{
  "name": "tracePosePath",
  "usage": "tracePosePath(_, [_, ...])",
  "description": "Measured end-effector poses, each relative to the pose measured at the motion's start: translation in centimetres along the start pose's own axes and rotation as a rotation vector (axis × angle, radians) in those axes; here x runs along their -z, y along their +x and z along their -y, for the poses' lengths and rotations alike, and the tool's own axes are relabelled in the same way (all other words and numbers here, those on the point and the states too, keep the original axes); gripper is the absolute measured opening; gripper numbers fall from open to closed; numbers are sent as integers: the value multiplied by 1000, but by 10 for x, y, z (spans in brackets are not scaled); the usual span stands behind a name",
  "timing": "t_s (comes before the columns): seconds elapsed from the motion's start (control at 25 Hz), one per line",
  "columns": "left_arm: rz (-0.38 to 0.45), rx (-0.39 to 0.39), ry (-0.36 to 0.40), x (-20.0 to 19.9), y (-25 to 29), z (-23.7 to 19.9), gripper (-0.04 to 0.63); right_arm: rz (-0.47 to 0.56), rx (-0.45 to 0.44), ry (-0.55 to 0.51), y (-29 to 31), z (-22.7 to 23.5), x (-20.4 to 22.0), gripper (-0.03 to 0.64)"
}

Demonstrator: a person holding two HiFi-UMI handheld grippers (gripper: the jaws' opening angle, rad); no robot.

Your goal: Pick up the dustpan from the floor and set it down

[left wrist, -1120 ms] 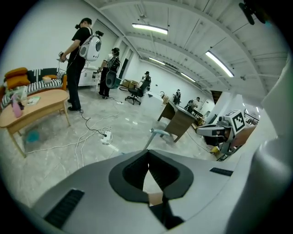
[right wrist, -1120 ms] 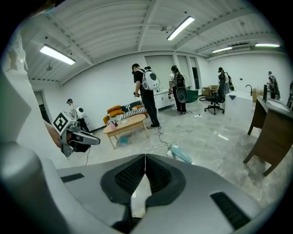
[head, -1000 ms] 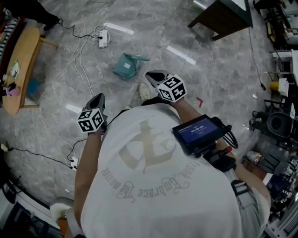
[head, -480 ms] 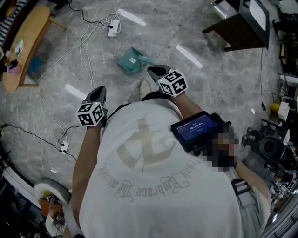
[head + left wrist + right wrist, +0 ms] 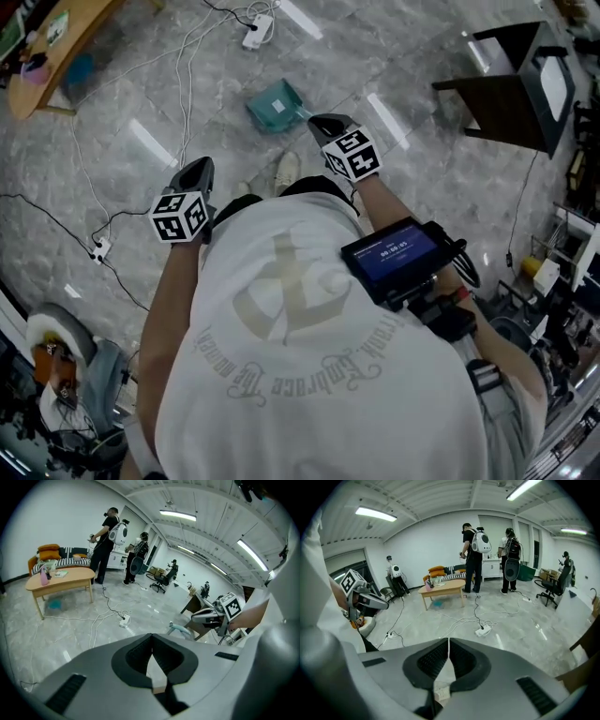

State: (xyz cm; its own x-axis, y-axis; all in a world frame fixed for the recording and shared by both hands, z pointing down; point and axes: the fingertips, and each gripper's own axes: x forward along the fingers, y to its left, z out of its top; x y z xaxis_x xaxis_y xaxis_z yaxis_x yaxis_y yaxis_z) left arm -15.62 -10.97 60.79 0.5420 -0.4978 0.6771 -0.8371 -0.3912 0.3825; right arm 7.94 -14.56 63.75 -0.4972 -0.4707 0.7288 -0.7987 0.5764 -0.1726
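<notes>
A teal dustpan (image 5: 278, 105) lies on the grey marble floor, its handle pointing right toward my right gripper (image 5: 319, 121). That gripper hovers just right of and above the pan, shut and empty. My left gripper (image 5: 201, 167) hangs further back on the left, well away from the pan, jaws together with nothing in them. In the left gripper view the pan's handle (image 5: 181, 630) shows just past the shut jaw tips (image 5: 151, 637), with the right gripper (image 5: 212, 614) beyond it. The right gripper view shows shut jaws (image 5: 448, 641) over bare floor; the pan is hidden there.
A white power strip (image 5: 255, 33) and loose cables (image 5: 183, 66) lie beyond the pan. A wooden table (image 5: 42, 58) stands far left, a dark desk (image 5: 506, 89) far right. The person's shoe (image 5: 286, 171) is just behind the pan. Other people (image 5: 472, 559) stand near the far wall.
The right gripper has moved forward and down, closer to the dustpan's handle. The left gripper has rolled a little but stayed in place. Both stay shut.
</notes>
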Motion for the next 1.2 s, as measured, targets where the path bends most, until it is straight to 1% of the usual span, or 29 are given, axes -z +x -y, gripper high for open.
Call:
tracePosePath(0.12, [7, -33, -41, 9, -4, -7, 12, -25, -3, -20, 8, 10, 2, 20])
tracePosePath(0.28, [-1, -76, -97, 16, 6, -27, 12, -84, -45, -26, 42, 26, 5, 21])
tracePosePath(0.44, [6, -106, -125, 23, -7, -23, 12, -109, -69, -54, 47, 20, 3, 24])
tracePosePath(0.48, [7, -113, -131, 24, -11, -22, 12, -119, -74, -61, 49, 19, 4, 36])
tracePosePath(0.52, [9, -121, -137, 25, -14, -21, 12, -132, -77, -69, 51, 18, 5, 67])
tracePosePath(0.56, [10, -128, -143, 26, -15, -21, 12, -149, -78, -78, 56, 19, 7, 113])
tracePosePath(0.6, [9, -135, -150, 27, -14, -23, 12, -168, -77, -89, 63, 20, 9, 135])
tracePosePath(0.72, [6, -153, -177, 31, -6, -35, 12, -227, -72, -124, 89, 30, 16, 170])
tracePosePath(0.96, [17, -189, -225, 41, -20, -29, 12, -383, -118, -158, 102, 27, 41, 213])
tracePosePath(1.08, [19, -210, -257, 51, -27, -23, 12, -443, -117, -177, 104, 28, 49, 222])
tracePosePath(1.2, [16, -224, -285, 60, -32, -17, 12, -493, -120, -173, 104, 31, 58, 224])
